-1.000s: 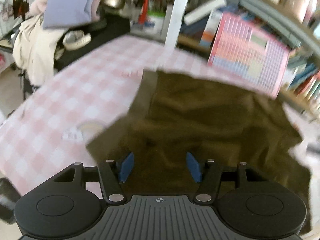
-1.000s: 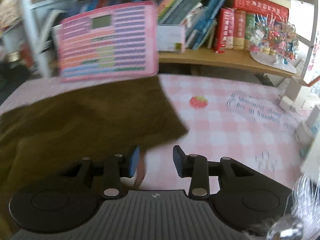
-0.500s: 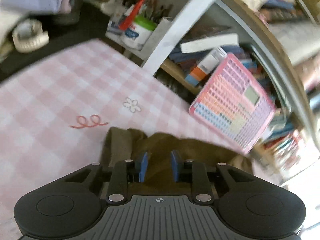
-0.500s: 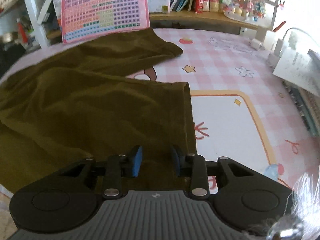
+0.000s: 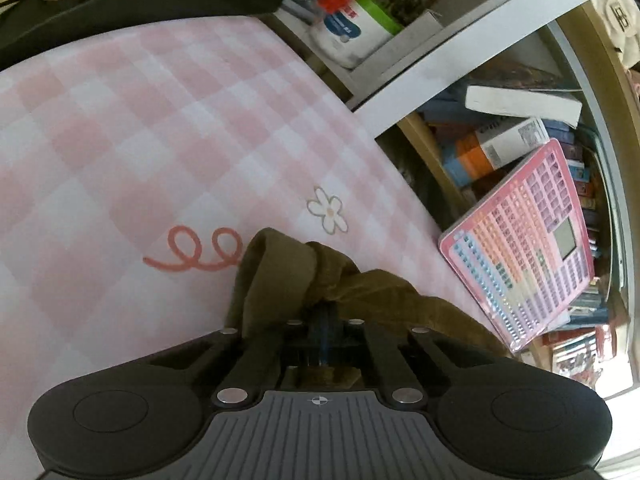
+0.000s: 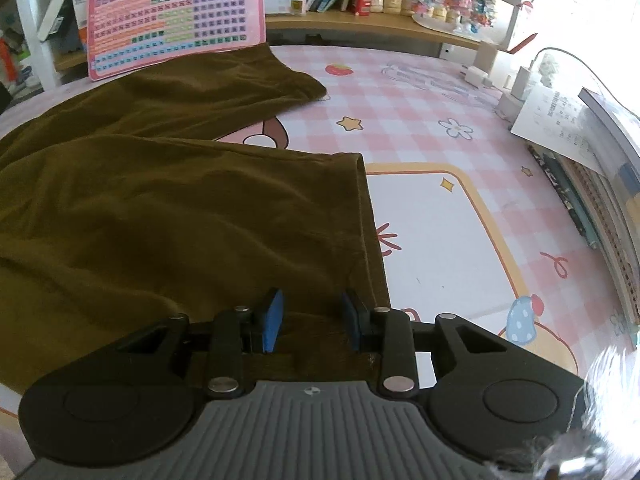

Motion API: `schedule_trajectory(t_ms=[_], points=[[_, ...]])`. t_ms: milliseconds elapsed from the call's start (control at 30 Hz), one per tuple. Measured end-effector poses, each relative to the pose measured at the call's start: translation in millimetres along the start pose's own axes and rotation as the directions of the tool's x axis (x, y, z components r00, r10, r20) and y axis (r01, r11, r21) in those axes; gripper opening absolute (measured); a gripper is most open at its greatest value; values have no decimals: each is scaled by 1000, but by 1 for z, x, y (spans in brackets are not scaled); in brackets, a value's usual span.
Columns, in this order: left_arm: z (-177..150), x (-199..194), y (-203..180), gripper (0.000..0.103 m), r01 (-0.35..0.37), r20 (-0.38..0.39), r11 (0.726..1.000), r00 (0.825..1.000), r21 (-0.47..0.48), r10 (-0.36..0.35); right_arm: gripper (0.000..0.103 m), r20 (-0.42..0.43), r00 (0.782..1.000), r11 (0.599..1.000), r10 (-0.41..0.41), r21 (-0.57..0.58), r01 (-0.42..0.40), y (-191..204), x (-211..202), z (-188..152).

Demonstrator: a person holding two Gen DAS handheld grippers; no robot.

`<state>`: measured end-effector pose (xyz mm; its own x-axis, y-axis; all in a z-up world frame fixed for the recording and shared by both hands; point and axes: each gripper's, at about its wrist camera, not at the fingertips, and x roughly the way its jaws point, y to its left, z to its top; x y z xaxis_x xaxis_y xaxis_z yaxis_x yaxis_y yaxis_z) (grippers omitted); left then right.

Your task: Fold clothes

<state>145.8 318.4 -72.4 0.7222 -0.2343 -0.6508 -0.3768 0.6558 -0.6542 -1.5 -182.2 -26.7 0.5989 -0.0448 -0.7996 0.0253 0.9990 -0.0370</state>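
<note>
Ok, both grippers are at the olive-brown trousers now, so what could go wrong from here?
1. The left gripper pinches only a bunched corner of the olive-brown trousers, which could slip out.
2. The right gripper fingers straddle the leg hem without pressing, so a lift might leave that side behind.
3. The pink keyboard toy leans at the trousers' far edge and could topple.

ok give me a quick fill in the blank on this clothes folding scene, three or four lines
1. The garment spread on the table is olive ____ in colour.
2. The left tool is ____ on a bunched edge of the garment.
3. The pads of the right tool stand apart over the hem of one ____ of the garment.
4. The checked tablecloth is white and ____.

Missing words: brown; shut; leg; pink
</note>
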Motion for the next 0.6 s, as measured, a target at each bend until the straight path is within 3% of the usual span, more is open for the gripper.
schedule_trajectory(t_ms=[167,333,467,600], points=[[-2,-30,-3,7,40,7,998,999,43,-40,31,-8,1000,1000,-5,12,5,1,1,2],[-35,-79,-4,10,46,-17,980,999,191,-44,31,3,1000,999,-19,29,19,3,1,0],[-68,-110,-7,10,8,-14,949,1000,316,-3,31,2,999,999,-33,31,33,5,1,1],[-95,-128,-16,11,-39,-5,895,999,445,46,31,9,999,997,-46,62,45,10,-4,1]])
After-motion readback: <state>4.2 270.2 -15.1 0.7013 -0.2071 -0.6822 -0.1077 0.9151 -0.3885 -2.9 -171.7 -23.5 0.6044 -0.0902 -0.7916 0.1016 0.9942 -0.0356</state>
